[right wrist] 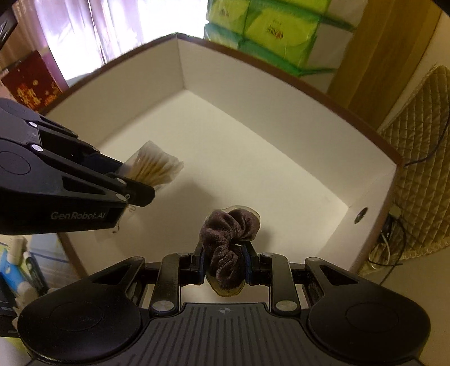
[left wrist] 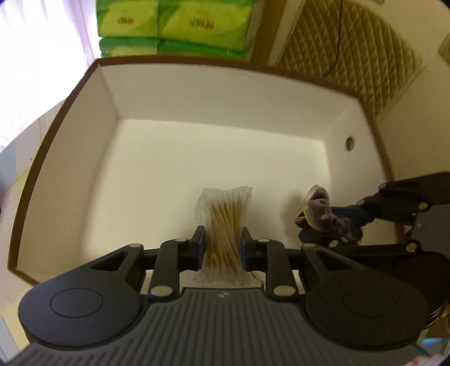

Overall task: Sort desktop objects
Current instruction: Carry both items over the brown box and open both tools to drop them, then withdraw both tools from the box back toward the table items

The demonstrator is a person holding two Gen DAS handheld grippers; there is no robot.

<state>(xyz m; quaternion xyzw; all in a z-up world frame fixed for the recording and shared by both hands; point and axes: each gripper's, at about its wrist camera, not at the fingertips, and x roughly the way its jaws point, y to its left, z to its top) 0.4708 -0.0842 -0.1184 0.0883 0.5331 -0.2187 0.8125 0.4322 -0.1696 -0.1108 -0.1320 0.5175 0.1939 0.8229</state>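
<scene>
Cotton swabs (left wrist: pixel 223 225) in a clear packet are clamped upright in the left gripper (left wrist: pixel 222 247), and a brown scrunchie (right wrist: pixel 226 247) is pinched in the right gripper (right wrist: pixel 225 266), both held over the empty white box (left wrist: pixel 197 98), presumably to be dropped in. Only from the right wrist is desk clutter (right wrist: pixel 17 270) seen beside the box.

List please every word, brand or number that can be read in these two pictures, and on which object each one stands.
"GenRobot.AI": white letters on the side of the left gripper, seen in the right wrist view.
Red print on the green tissue packs: upside down and blurred, not readable.
Gold print on the red box: too small to read.
Nothing written on the white box, cotton swabs or scrunchie.
</scene>
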